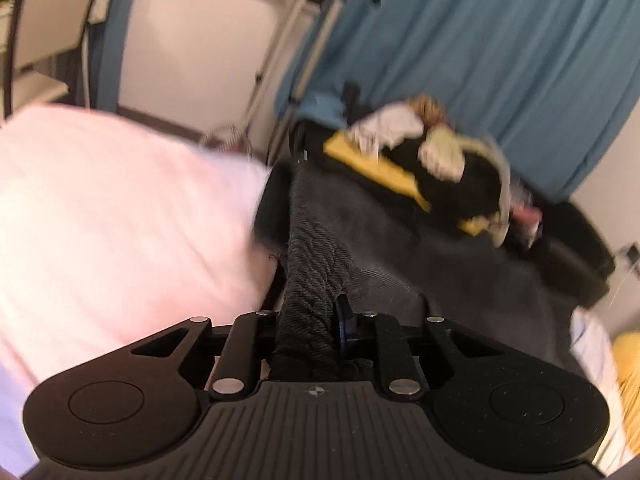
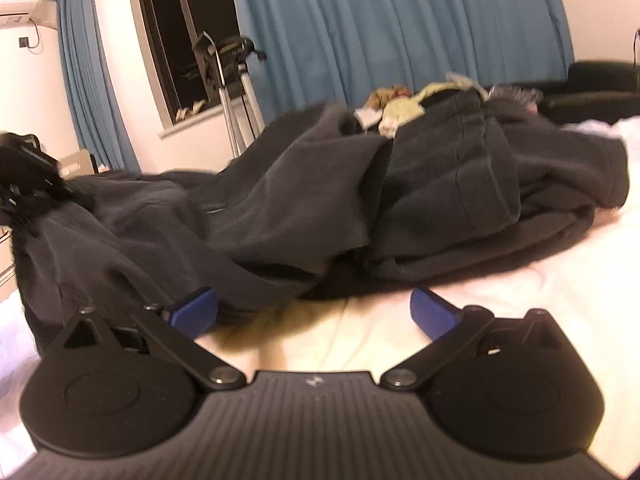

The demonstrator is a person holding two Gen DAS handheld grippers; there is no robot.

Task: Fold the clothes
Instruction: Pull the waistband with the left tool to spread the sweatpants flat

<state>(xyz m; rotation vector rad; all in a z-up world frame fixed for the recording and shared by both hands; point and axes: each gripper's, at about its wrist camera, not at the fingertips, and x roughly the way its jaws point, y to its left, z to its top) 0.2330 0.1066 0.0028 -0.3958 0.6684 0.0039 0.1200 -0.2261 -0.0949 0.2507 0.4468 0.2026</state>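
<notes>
Dark garment (image 2: 280, 200) beside bare sheet (image 2: 500, 300)

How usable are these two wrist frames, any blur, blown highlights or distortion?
Left wrist: heavy motion blur across the clothes pile and pink bedding, which is blown out; the left gripper, shut on the dark garment, stays sharp. Right wrist: milder blur, the open right gripper crisp, white bedsheet near clipping, curtain bowed by fisheye.
</notes>
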